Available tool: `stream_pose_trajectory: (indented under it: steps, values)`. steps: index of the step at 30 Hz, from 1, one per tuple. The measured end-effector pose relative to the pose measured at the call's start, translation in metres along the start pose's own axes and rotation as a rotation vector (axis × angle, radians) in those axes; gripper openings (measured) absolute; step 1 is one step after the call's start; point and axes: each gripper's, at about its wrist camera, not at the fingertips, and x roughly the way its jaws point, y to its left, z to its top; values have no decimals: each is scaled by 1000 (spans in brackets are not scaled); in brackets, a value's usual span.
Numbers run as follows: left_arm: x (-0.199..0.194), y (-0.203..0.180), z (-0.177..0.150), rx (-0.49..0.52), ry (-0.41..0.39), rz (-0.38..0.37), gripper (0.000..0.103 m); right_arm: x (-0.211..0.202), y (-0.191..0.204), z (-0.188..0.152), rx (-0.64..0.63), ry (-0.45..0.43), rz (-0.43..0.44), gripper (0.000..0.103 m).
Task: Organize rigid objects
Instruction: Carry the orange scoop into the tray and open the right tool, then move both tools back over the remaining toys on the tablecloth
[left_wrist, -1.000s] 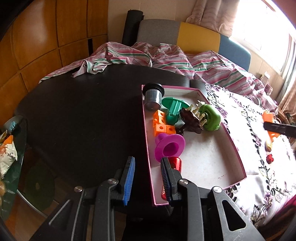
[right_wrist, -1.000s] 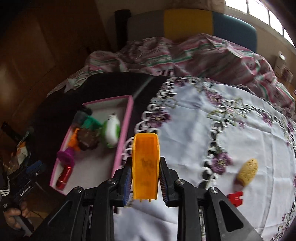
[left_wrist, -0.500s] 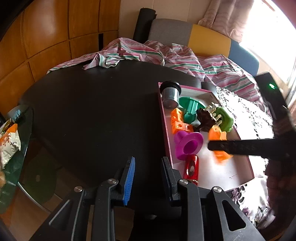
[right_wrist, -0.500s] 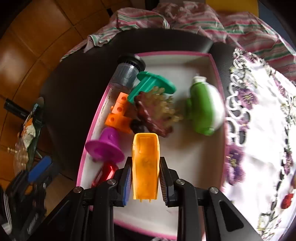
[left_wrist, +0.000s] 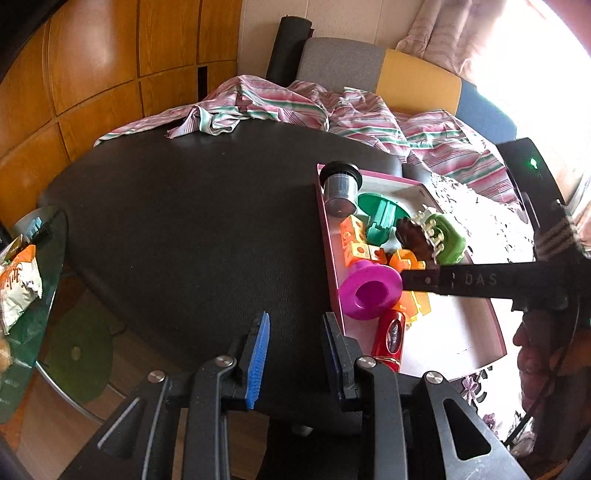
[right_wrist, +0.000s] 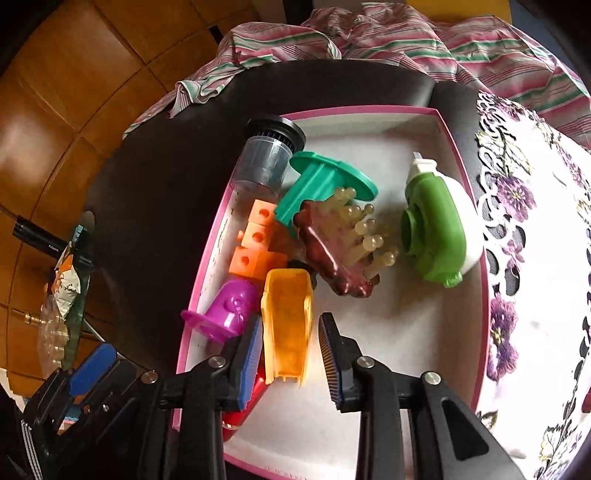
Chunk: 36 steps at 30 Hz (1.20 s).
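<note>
Right gripper (right_wrist: 290, 350) over the pink-rimmed tray (right_wrist: 369, 109), jaws opening, orange scoop-shaped piece (right_wrist: 287, 325) between them: left pad at its side, a gap at the right pad. Scoop piece at the tray's left edge, beside the magenta flanged piece (right_wrist: 229, 308) and the orange cubes (right_wrist: 255, 240). Near the tray's middle, a brown spiked massager (right_wrist: 332, 251); toward the right edge, a green and white tape dispenser (right_wrist: 436, 229); at the far left corner, a clear jar with black lid (right_wrist: 266, 158), green flanged piece (right_wrist: 325, 184) beside it. Left gripper (left_wrist: 295, 354) narrowly parted, empty, over the black table (left_wrist: 184, 221) just off the tray's left edge.
</note>
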Motion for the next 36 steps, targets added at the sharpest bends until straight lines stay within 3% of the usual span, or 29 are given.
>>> stream_pose_trajectory:
  steps: [3, 23, 30, 36]
  values:
    - [-4, 0, 1, -2, -12, 4, 33, -7, -3, -3, -2, -19, -3, 35]
    - [-16, -15, 5, 52, -36, 0, 33, -59, -13, -20, -98, -179, -86, 35]
    - [-19, -26, 7, 81, -46, -13, 33, -79, -41, -23, -58, -208, -117, 35]
    - [-22, -40, 11, 117, -58, -24, 34, -103, -87, -24, 4, -236, -181, 35]
